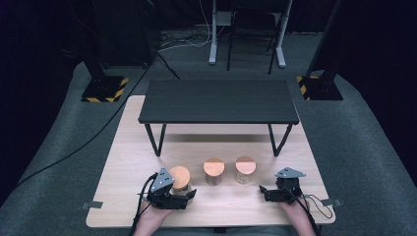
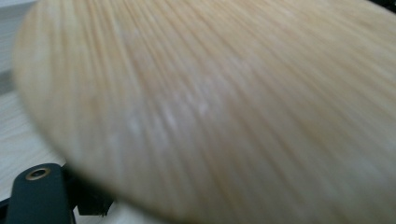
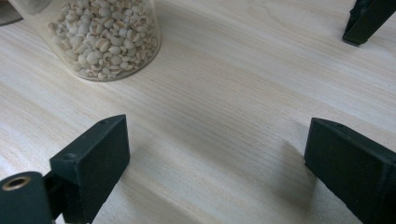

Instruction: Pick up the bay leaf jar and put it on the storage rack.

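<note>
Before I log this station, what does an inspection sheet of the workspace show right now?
Surface: light wooden table, flat, with a black shelf stand at its far half.
Job's things: three wood-lidded jars in a row; left jar, middle jar, right jar holding pale grains.
Clutter: nothing seen.
Grippers: left hand-held gripper at the left jar, whether it grips is unclear; right hand-held gripper open over bare table.
Cables: one trails from each gripper; more lie on the floor.
Surroundings: grey carpet, black stands with hazard-striped bases.

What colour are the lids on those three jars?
Light orange-brown wood; the grain shows best in the left gripper view, on the left jar's lid.
</note>
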`<state>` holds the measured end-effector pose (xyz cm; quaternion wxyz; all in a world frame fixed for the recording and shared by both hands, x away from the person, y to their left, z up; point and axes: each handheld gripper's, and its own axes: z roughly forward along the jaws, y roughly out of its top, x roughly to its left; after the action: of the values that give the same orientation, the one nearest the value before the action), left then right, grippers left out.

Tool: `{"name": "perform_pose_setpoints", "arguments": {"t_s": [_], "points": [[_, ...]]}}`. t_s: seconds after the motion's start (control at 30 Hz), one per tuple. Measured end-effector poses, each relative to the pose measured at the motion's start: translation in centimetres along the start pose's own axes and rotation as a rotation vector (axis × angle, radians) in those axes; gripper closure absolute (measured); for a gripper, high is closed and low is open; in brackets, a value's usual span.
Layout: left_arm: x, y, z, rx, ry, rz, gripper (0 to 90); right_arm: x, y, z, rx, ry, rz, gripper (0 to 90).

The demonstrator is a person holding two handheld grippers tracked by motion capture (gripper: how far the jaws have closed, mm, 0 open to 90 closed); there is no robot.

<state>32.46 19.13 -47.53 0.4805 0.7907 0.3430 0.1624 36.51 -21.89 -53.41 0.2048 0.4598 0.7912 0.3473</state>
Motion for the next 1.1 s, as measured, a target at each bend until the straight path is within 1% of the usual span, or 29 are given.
{"name": "perform_pose_setpoints", "arguments": {"t_s": [0.07, 0.1, 0.13, 0.2, 0.23, 0.3, 0.53, 0.6, 0.7, 0.8, 0.87, 1.1], "points": [[0.0, 0.0, 0.1, -0.003, 0.001, -0.003, 15.2, 0.0, 0.0, 0.0, 0.000, 0.000, 0.000, 6.0], [0.0, 0.0, 0.2, -0.005, 0.005, -0.001, 17.1, 0.0, 0.0, 0.0, 0.001, 0.000, 0.000, 5.9], [0.0, 0.0, 0.4, -0.014, 0.018, 0.004, 18.7, 0.0, 0.0, 0.0, 0.001, 0.001, 0.000, 5.9], [0.0, 0.0, 0.5, -0.020, 0.022, 0.006, 20.1, 0.0, 0.0, 0.0, 0.001, 0.001, 0.000, 5.9], [0.1, -0.1, 0.5, -0.028, 0.026, 0.014, 23.2, 0.0, 0.0, 0.0, 0.001, 0.001, 0.000, 5.9], [0.0, 0.0, 0.6, -0.030, 0.032, 0.022, 24.2, 0.0, 0.0, 0.0, 0.001, 0.001, 0.000, 5.9], [0.0, 0.1, 0.8, -0.033, 0.033, 0.024, 24.6, 0.0, 0.0, 0.0, 0.001, 0.001, 0.000, 5.8], [-0.1, 0.1, 0.8, -0.028, 0.027, 0.025, 24.7, 0.0, 0.0, 0.0, 0.001, 0.001, 0.000, 5.8], [-0.1, 0.3, 0.7, -0.035, 0.023, 0.022, 24.7, 0.0, 0.0, 0.0, 0.001, 0.001, 0.000, 5.8], [-0.2, 0.7, 0.4, -0.045, 0.015, 0.019, 24.8, 0.0, 0.0, 0.0, 0.001, 0.002, -0.001, 5.8], [-0.3, 0.9, 0.2, -0.052, 0.018, 0.021, 24.8, 0.0, 0.0, 0.0, 0.001, 0.002, -0.001, 5.8], [-0.2, 1.7, -0.5, -0.051, 0.021, 0.030, 24.8, 0.0, 0.0, 0.0, 0.002, 0.006, -0.006, 5.8]]}}
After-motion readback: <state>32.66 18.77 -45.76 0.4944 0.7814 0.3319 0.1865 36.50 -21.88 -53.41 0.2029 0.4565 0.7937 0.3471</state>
